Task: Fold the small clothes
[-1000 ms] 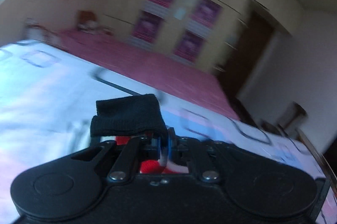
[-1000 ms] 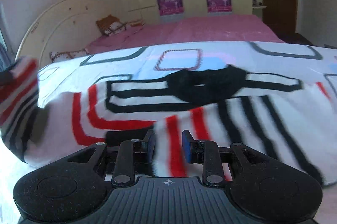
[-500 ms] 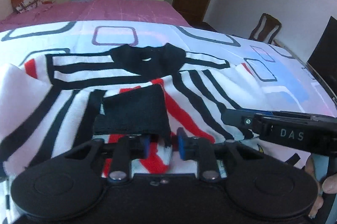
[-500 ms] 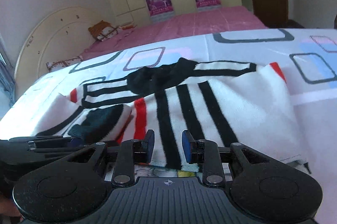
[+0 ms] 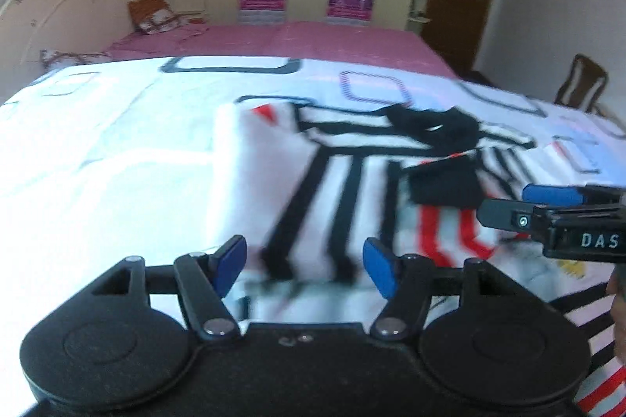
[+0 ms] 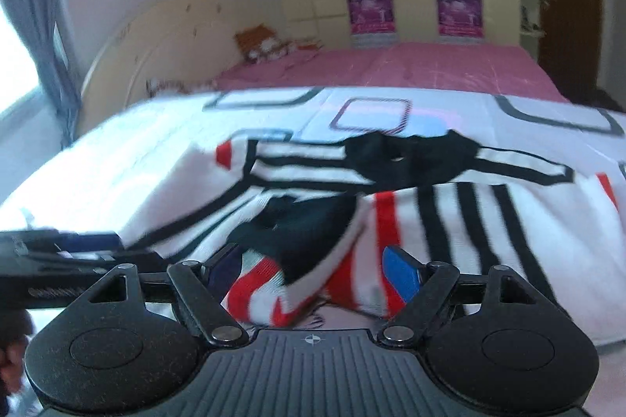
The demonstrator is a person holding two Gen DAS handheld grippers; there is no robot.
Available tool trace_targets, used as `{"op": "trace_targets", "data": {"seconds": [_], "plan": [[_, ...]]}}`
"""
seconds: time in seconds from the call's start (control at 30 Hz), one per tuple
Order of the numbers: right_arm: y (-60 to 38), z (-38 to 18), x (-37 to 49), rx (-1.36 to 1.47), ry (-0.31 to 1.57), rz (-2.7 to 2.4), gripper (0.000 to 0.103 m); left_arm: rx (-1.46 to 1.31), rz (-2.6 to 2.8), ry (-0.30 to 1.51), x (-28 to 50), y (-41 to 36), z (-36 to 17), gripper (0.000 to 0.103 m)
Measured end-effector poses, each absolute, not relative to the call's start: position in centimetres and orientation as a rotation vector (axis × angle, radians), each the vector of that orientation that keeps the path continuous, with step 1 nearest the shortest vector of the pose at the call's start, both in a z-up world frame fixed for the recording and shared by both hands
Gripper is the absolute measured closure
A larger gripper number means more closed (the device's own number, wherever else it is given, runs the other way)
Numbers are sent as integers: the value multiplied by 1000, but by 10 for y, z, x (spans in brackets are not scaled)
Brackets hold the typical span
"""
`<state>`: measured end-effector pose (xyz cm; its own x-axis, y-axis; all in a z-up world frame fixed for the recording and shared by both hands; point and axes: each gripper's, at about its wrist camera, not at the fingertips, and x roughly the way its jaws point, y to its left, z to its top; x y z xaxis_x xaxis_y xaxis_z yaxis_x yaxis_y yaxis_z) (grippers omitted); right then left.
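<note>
Released since the earlier frames, the black cuff [image 5: 444, 182] now lies folded onto the striped sweater [image 5: 324, 174] on the bed [image 5: 98, 150]. Both the left claw [image 5: 305, 264] and right claw [image 6: 313, 270] have just been opened; nothing is gripped.

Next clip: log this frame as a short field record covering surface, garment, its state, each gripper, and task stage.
surface: bed sheet, white with rectangle outlines
garment: striped sweater, white with black and red stripes, black collar
garment state: lying on the sheet, black-cuffed sleeve folded across the body
left gripper: jaws just opened, nothing pinched
right gripper: jaws just opened, sleeve fabric loose between them
task stage: sleeves laid in, body not yet folded
</note>
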<state>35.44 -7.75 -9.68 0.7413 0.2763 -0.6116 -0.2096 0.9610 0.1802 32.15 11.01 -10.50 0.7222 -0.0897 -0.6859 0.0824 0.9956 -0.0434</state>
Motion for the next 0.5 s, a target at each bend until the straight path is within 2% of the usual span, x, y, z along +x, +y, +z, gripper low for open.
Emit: {"op": "trace_targets", "data": {"seconds": [0.1, 0.13, 0.17, 0.27, 0.3, 0.33, 0.37, 0.47, 0.5], "plan": [[-62, -109, 362, 51, 712, 240, 27, 2, -53, 767, 320, 120, -111, 38], [-61, -112, 364, 46, 719, 236, 32, -8, -43, 771, 318, 124, -113, 38], [-60, -115, 367, 41, 730, 232, 42, -17, -34, 777, 316, 130, -115, 38], [-60, -119, 374, 44, 743, 202, 44, -18, -15, 808, 319, 137, -125, 40], [-61, -119, 375, 44, 742, 192, 50, -17, -14, 817, 321, 138, -127, 40], [-62, -118, 376, 45, 742, 187, 60, -18, -15, 818, 323, 138, -129, 40], [-63, -118, 378, 51, 748, 177, 82, -15, -12, 816, 325, 138, -130, 41], [-72, -114, 383, 99, 743, 164, 89, -1, -9, 811, 332, 135, -133, 44], [-74, -111, 384, 108, 739, 162, 96, 0, -9, 808, 335, 134, -133, 45]]}}
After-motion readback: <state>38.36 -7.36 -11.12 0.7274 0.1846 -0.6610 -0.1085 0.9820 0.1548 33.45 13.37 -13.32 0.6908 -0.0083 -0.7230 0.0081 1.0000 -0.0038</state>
